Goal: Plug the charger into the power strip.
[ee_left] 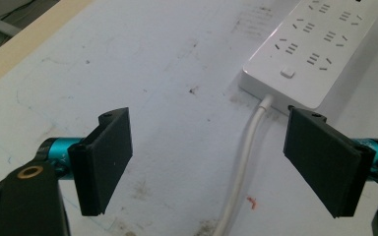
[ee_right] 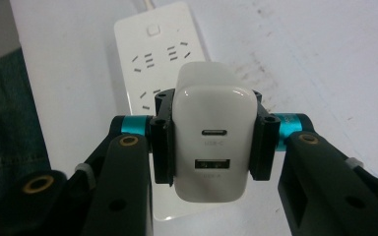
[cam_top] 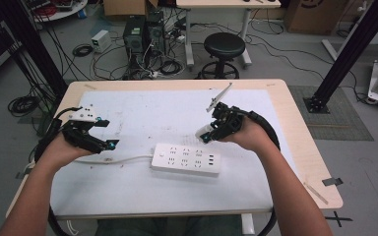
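1. We look down on a white power strip (cam_top: 186, 158) lying flat near the middle of a white-topped table (cam_top: 142, 110), our landmark for everything else here.
2. Its white cord (cam_top: 123, 159) leaves the strip's left end and runs toward the left gripper (cam_top: 109, 133), which hovers just left of the strip, above the table, held in the person's left hand (cam_top: 61, 150).
3. In the left gripper view we see its two black jaws spread wide with nothing between them; the cord (ee_left: 243, 162) passes over the table between the jaws, and the strip's switch end (ee_left: 288, 73) lies beyond them, upper right.
4. The right gripper (cam_top: 204, 133) hangs just above the strip's far edge, toward its right half, held in the person's right hand (cam_top: 248, 135).
5. In the right gripper view we see its jaws closed on a white USB charger (ee_right: 211, 140), clamping its two sides; the charger's port face, with one oval port above one rectangular port, turns toward the camera.
6. Beyond the charger in that view, the strip (ee_right: 162, 49) extends away with its sockets and switch showing; we cannot tell whether the charger touches the strip.
7. A black round stool (cam_top: 224, 46) stands on the floor beyond the table, well behind the strip.
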`<state>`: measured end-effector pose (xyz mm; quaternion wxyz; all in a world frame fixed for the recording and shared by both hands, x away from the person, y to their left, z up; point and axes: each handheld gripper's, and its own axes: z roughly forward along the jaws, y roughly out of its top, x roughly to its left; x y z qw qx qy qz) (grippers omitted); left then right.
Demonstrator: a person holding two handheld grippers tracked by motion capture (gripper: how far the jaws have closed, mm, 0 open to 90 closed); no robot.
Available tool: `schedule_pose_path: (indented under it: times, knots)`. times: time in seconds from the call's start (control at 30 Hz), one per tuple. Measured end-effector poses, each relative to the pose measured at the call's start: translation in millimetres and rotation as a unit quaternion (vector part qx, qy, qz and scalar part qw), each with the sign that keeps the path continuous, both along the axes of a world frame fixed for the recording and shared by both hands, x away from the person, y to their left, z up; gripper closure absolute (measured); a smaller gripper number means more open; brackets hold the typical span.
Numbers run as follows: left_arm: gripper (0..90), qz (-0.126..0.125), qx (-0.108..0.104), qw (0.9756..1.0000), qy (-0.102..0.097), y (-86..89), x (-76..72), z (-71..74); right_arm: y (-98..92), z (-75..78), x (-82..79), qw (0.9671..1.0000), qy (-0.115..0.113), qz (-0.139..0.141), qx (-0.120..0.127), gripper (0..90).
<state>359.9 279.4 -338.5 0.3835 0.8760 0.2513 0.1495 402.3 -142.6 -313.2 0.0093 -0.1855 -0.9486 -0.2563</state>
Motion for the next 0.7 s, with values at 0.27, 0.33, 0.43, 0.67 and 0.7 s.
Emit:
schedule_pose_path:
  times: [0.27, 0.33, 0.43, 0.67, 0.7]
  knots:
    - [18.7, -0.003, 0.005, 1.0, 0.005, -1.2, -0.1, -4.5, 15.0, -9.9, 4.3, 0.998, 0.015, 0.038, -0.049, 63.4]
    - [18.7, 0.0, 0.005, 1.0, 0.005, -0.5, -0.7, -5.9, 21.8, -16.3, 7.8, 0.9951, 0.029, 0.051, -0.08, 63.4]
    - [18.7, 0.0, 0.005, 1.0, 0.006, 0.3, -0.9, -7.2, 27.1, -20.9, 9.0, 0.9927, 0.036, 0.062, -0.097, 63.4]
    - [18.7, 0.002, 0.004, 1.0, 0.007, 2.1, -1.2, -10.5, 37.3, -29.9, 11.5, 0.9867, 0.043, 0.077, -0.137, 63.4]
    - [18.7, 0.002, 0.004, 1.0, 0.007, 2.1, -1.2, -10.5, 37.3, -29.9, 11.5, 0.9867, 0.043, 0.077, -0.137, 63.4]
